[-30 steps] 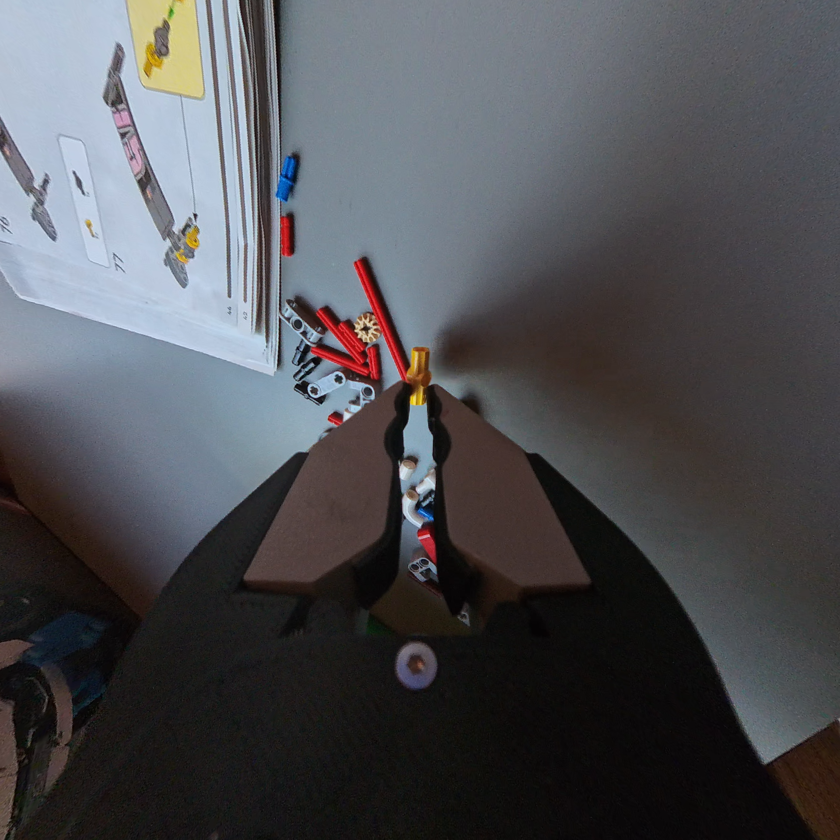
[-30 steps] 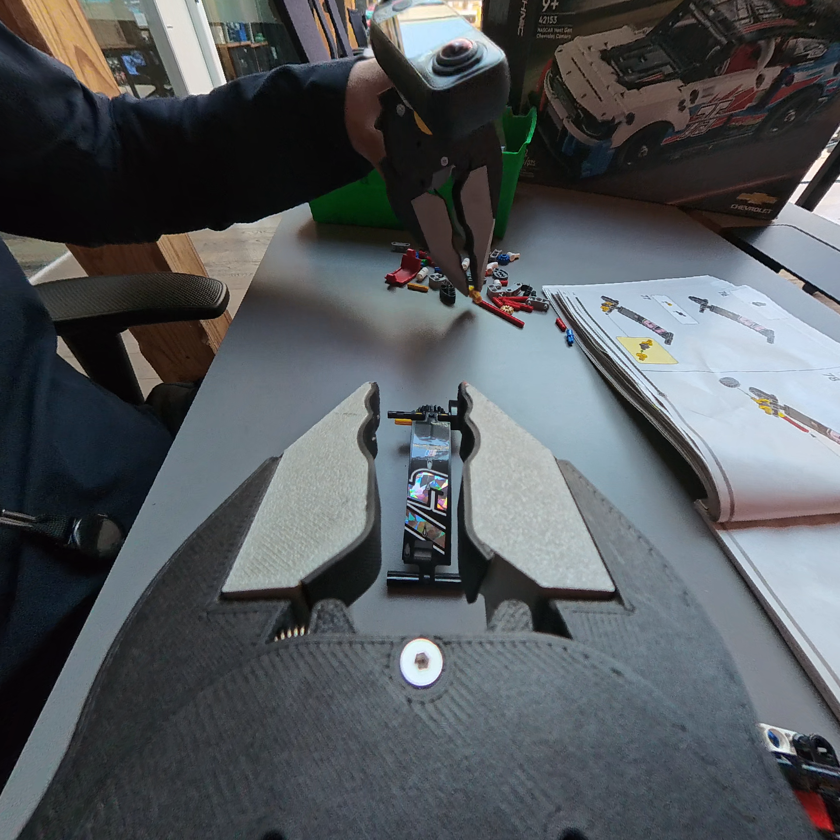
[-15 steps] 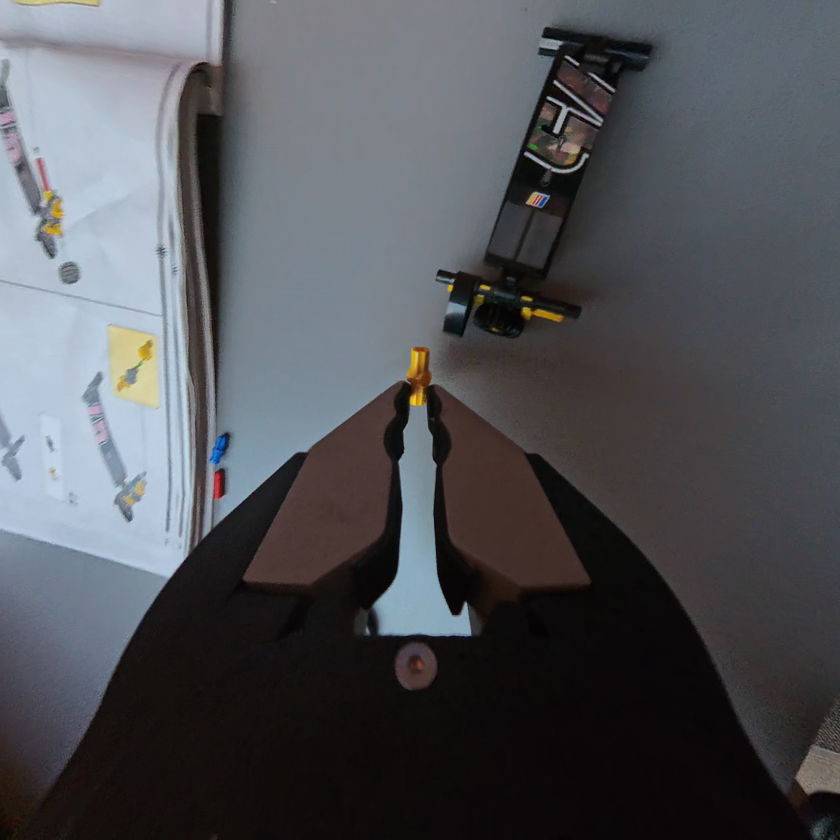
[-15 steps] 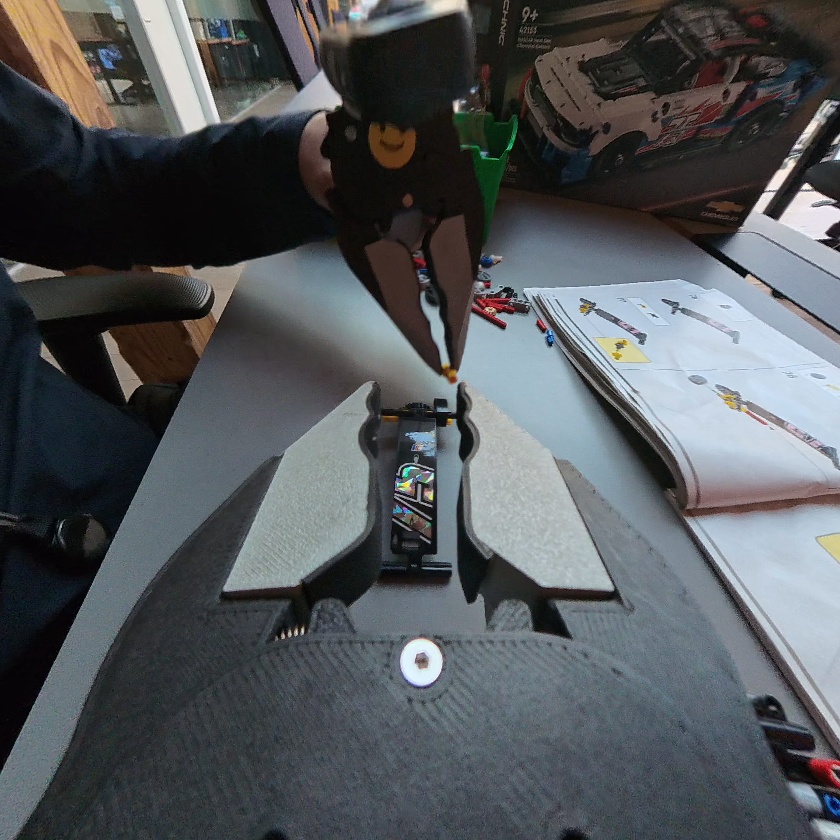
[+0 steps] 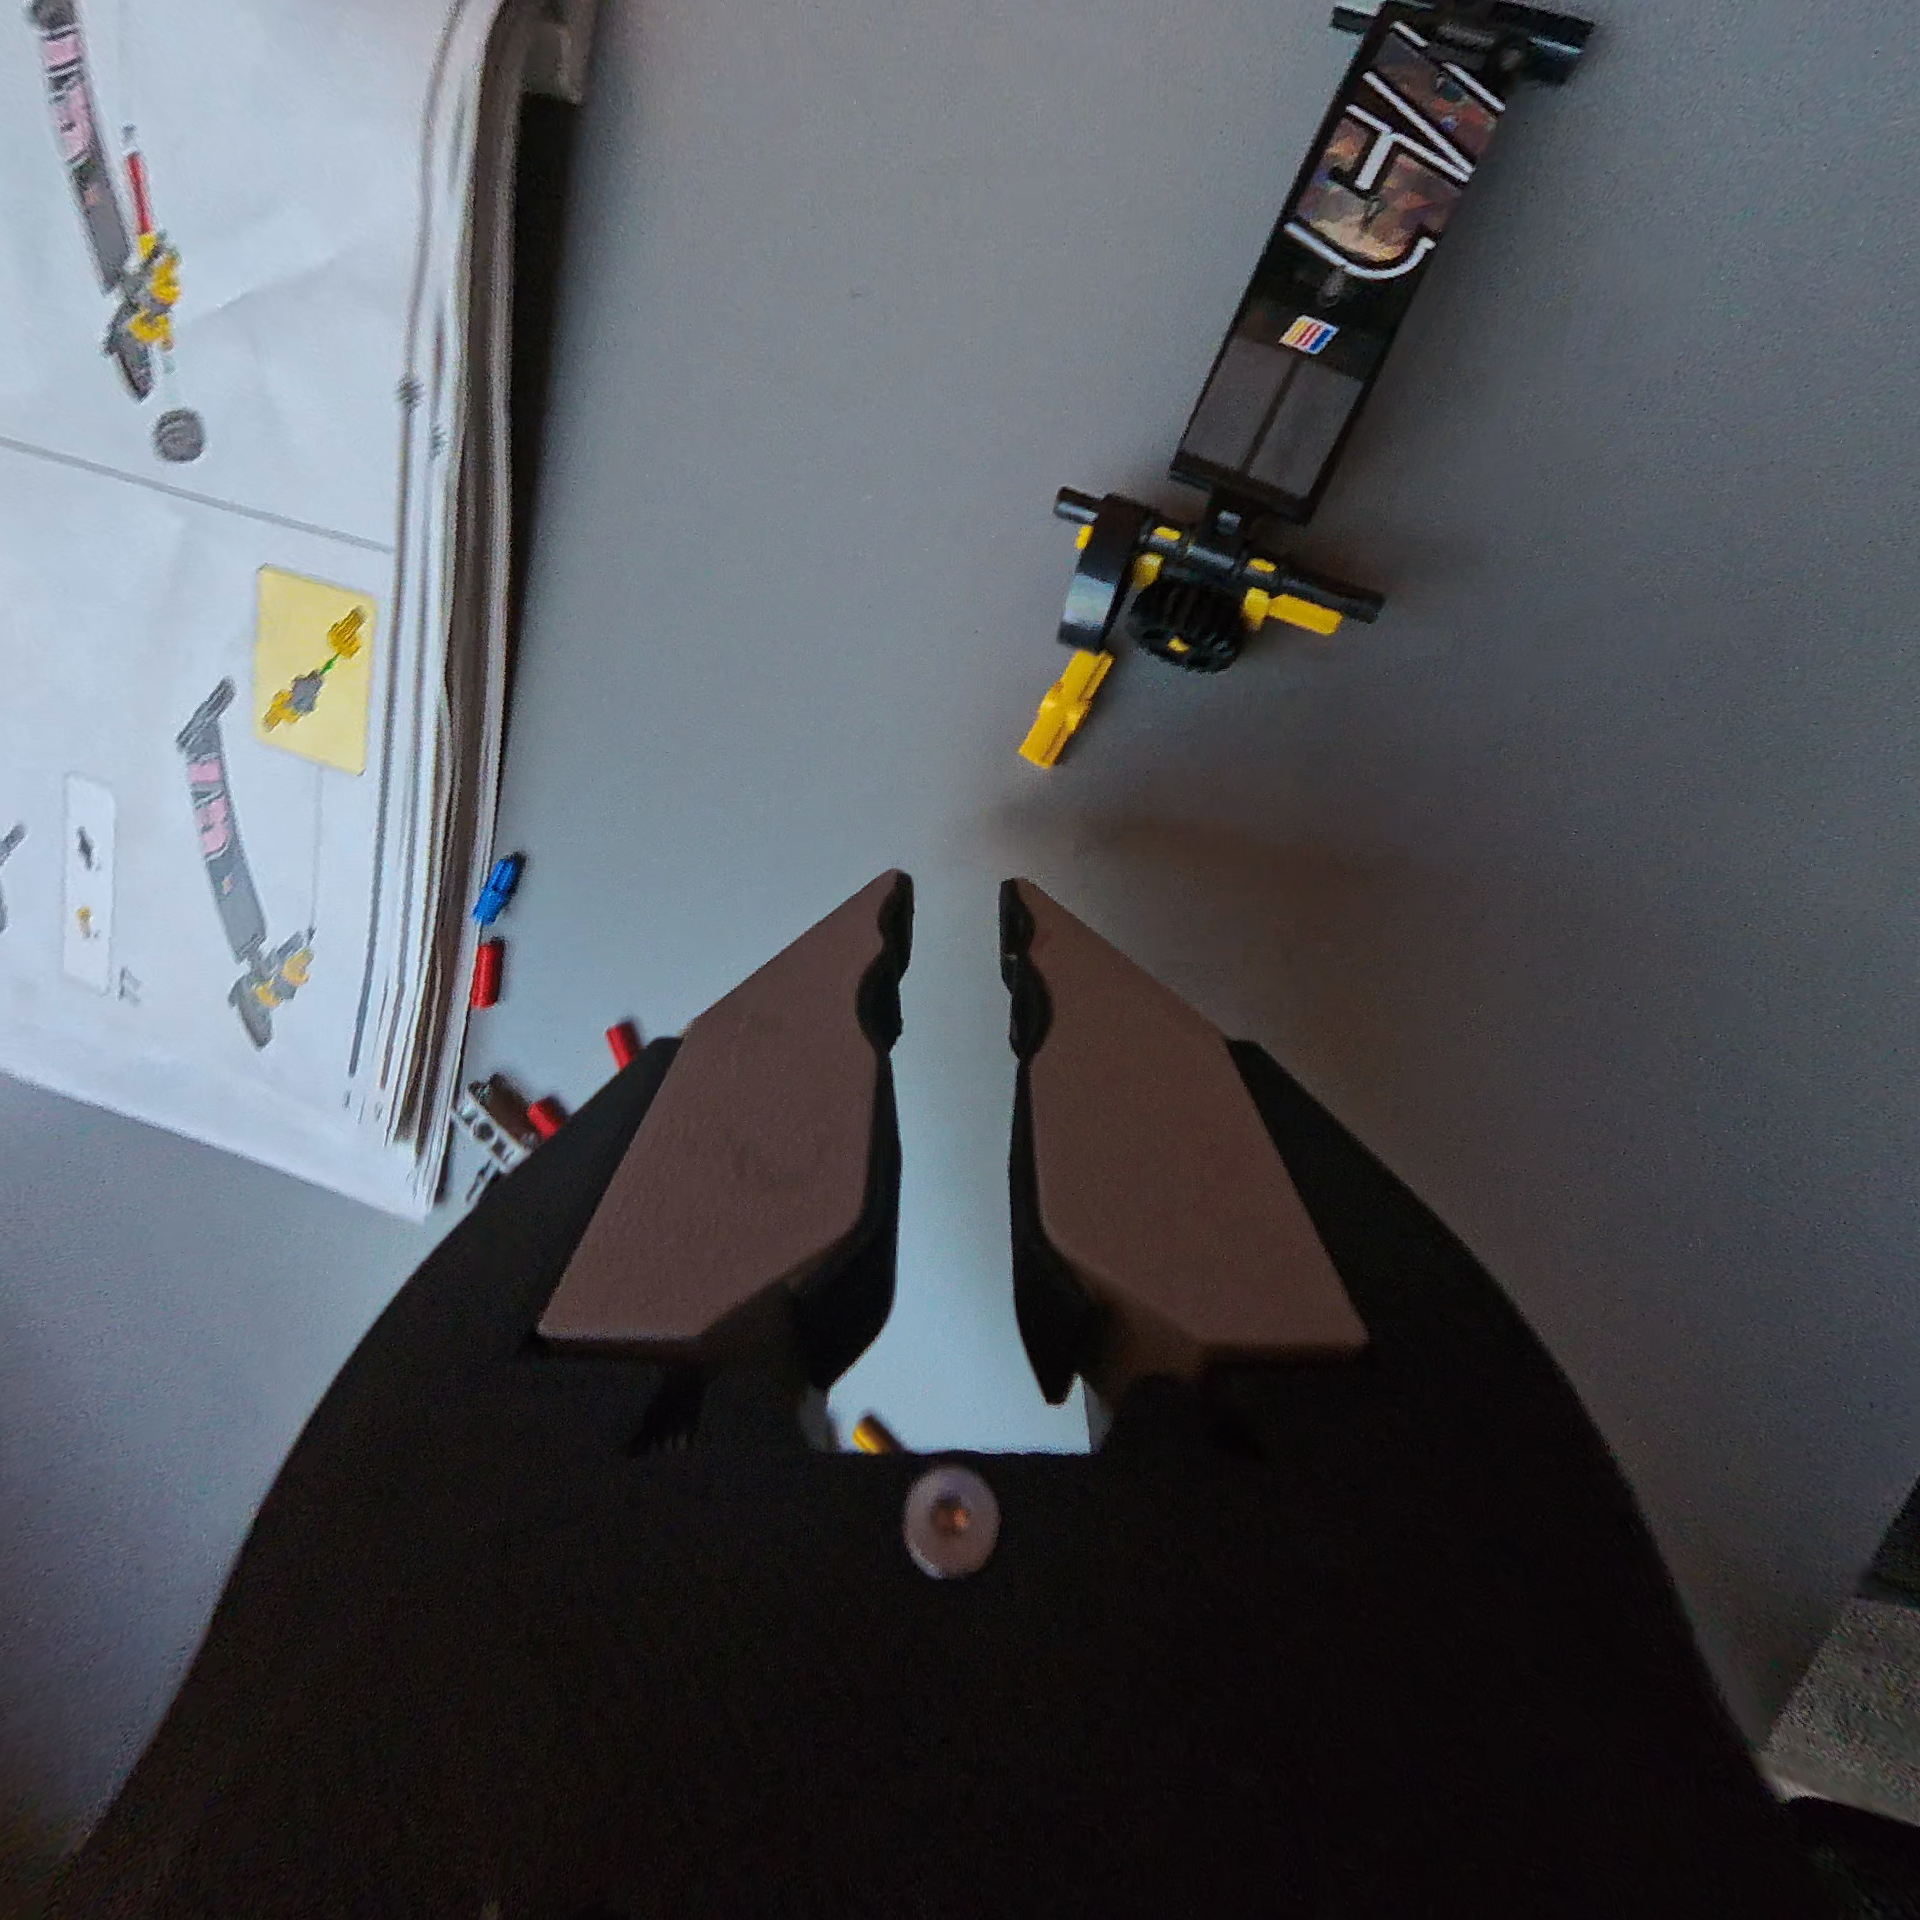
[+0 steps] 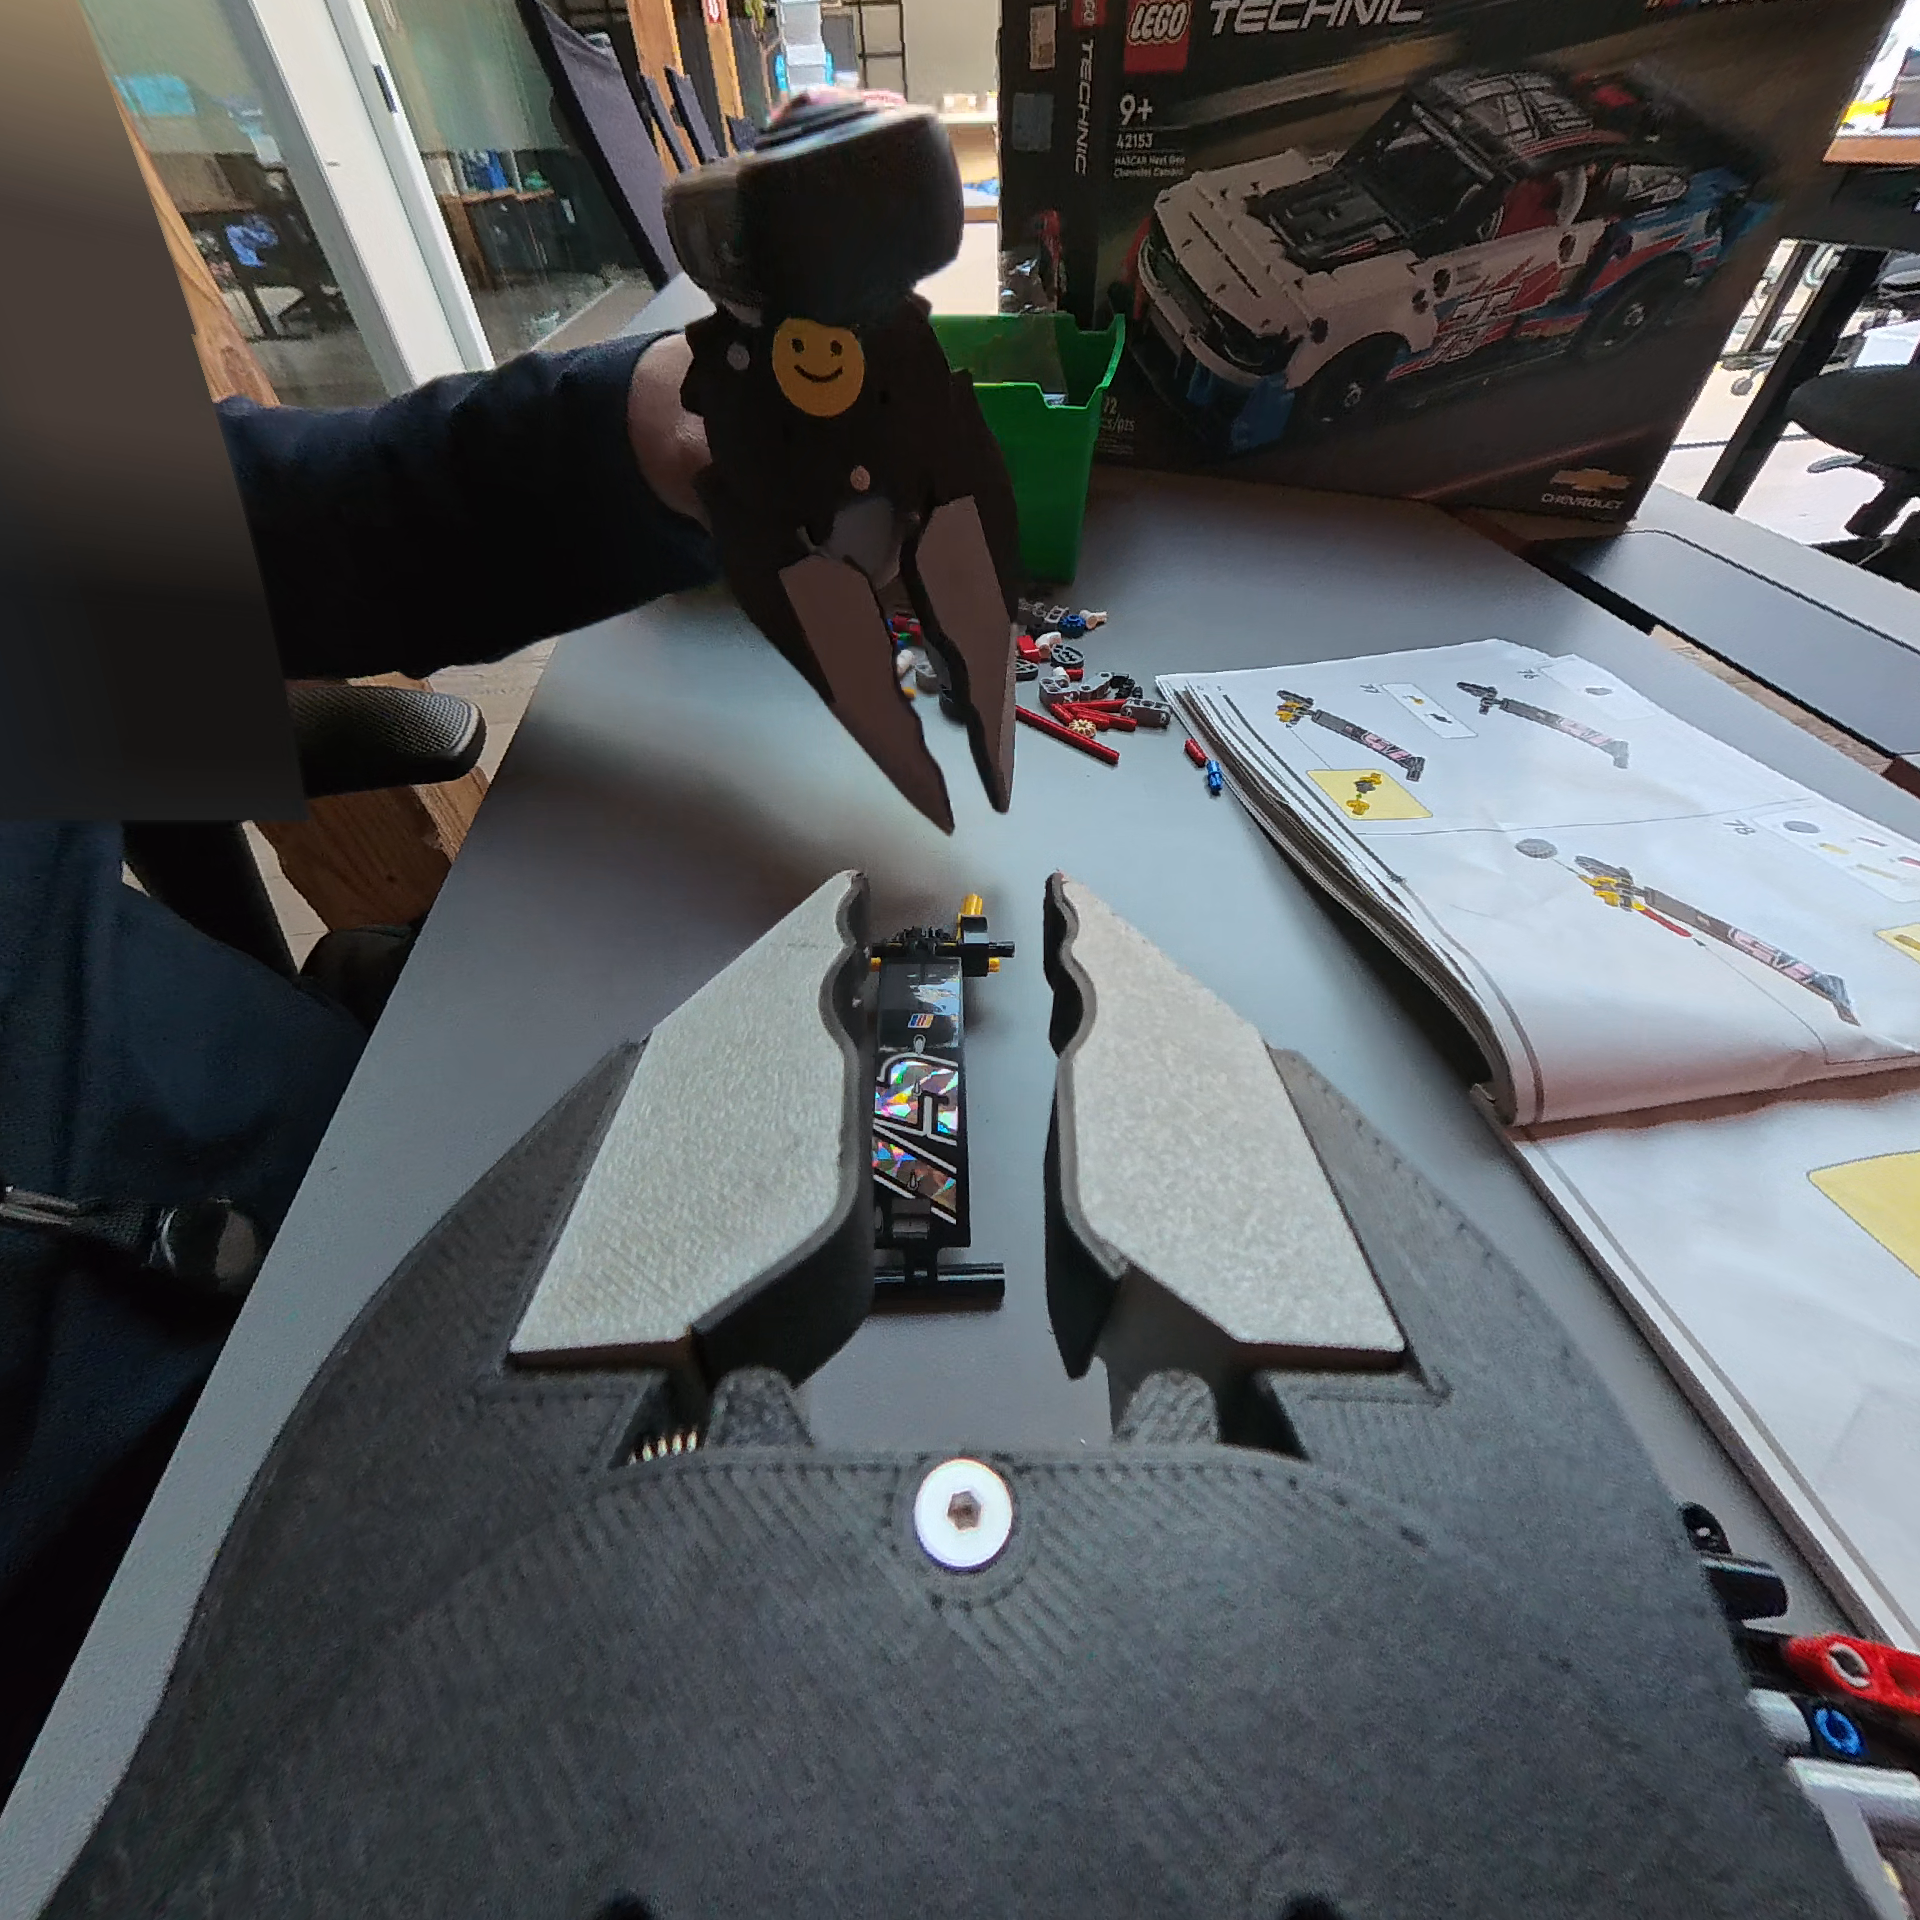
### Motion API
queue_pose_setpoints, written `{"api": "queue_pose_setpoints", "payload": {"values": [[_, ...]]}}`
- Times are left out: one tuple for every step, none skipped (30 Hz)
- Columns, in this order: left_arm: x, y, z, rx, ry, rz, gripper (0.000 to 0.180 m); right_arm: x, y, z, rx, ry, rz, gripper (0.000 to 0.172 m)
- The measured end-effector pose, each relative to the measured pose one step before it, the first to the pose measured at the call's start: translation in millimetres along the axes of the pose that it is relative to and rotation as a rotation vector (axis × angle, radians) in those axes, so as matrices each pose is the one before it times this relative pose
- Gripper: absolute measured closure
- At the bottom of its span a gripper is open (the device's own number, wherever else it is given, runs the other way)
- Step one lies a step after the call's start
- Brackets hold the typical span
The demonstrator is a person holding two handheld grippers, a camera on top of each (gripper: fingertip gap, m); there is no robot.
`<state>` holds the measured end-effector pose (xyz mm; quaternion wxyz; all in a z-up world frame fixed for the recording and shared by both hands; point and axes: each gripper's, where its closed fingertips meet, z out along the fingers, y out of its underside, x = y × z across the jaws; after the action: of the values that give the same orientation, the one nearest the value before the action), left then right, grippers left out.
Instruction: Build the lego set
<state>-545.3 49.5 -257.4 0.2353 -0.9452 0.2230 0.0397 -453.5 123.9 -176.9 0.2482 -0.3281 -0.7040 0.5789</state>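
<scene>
Tools both gape empty: the left tool [image 6: 975, 821] hangs above a yellow pin [image 5: 1062, 707] by the black sticker-covered panel assembly [image 6: 925, 1101], which lies untouched between the right tool [image 6: 951, 894] fingers on the desk [image 5: 831, 416], beside an open instruction booklet [image 6: 1558, 883].

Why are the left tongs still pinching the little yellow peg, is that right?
Not quite. The left tongs are open and empty. The little yellow peg now lies on the grey table, beside the black assembly. The left wrist view shows it.
</scene>
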Motion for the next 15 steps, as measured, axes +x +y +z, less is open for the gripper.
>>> {"api": "queue_pose_setpoints", "payload": {"values": [[-2.95,2.04,-4.06,0.0159,-0.0088,-0.0279,0.167,0.10,0.26,0.13,-0.0015,0.0004,0.0002,0.141],[-3.76,1.68,-3.81,0.0206,-0.0109,-0.0386,0.168,0.37,0.18,0.03,-0.0015,0.0024,-0.0005,0.141],[-4.57,1.57,-3.39,0.0240,-0.0134,-0.0457,0.169,0.51,0.17,-0.02,-0.0013,0.0032,0.0000,0.141],[-4.54,0.95,-2.89,0.0269,-0.0114,-0.0454,0.169,0.65,0.30,0.05,-0.0018,0.0034,0.0014,0.141],[-4.80,0.32,-2.11,0.0296,-0.0133,-0.0416,0.169,0.76,0.56,0.13,-0.0024,0.0032,0.0025,0.141],[-5.26,-0.26,-1.15,0.0275,-0.0165,-0.0392,0.169,0.81,0.87,0.32,-0.0036,0.0025,0.0033,0.141],[-3.24,1.49,-0.12,0.0060,-0.0052,-0.0271,0.168,0.63,1.11,0.57,-0.0052,0.0022,0.0039,0.141],[-3.73,3.22,0.14,-0.0119,-0.0125,-0.0123,0.165,-0.01,0.96,0.61,-0.0048,0.0005,0.0024,0.141],[-5.36,2.71,-0.02,-0.0124,-0.0291,-0.0061,0.165,-0.24,0.82,0.59,-0.0042,0.0013,-0.0007,0.141],[-3.33,0.29,-0.24,-0.0013,-0.0212,-0.0017,0.165,0.08,0.87,0.58,-0.0064,0.0041,-0.0032,0.141],[0.28,-1.98,-0.05,0.0086,-0.0011,0.0000,0.165,0.12,0.78,0.31,-0.0075,0.0064,-0.0063,0.141],[1.33,-3.37,0.09,0.0116,0.0052,-0.0004,0.165,0.73,0.76,0.23,-0.0074,0.0102,-0.0083,0.141],[0.70,-4.19,0.85,0.0098,0.0026,-0.0013,0.165,1.32,1.03,-0.09,-0.0083,0.0138,-0.0074,0.142],[-0.07,-5.52,1.64,0.0074,-0.0009,-0.0007,0.164,2.01,1.30,-0.27,-0.0085,0.0151,-0.0041,0.141],[-0.67,-8.09,2.63,0.0081,-0.0037,0.0017,0.162,1.12,1.03,-0.36,-0.0051,0.0079,-0.0011,0.141]]}}
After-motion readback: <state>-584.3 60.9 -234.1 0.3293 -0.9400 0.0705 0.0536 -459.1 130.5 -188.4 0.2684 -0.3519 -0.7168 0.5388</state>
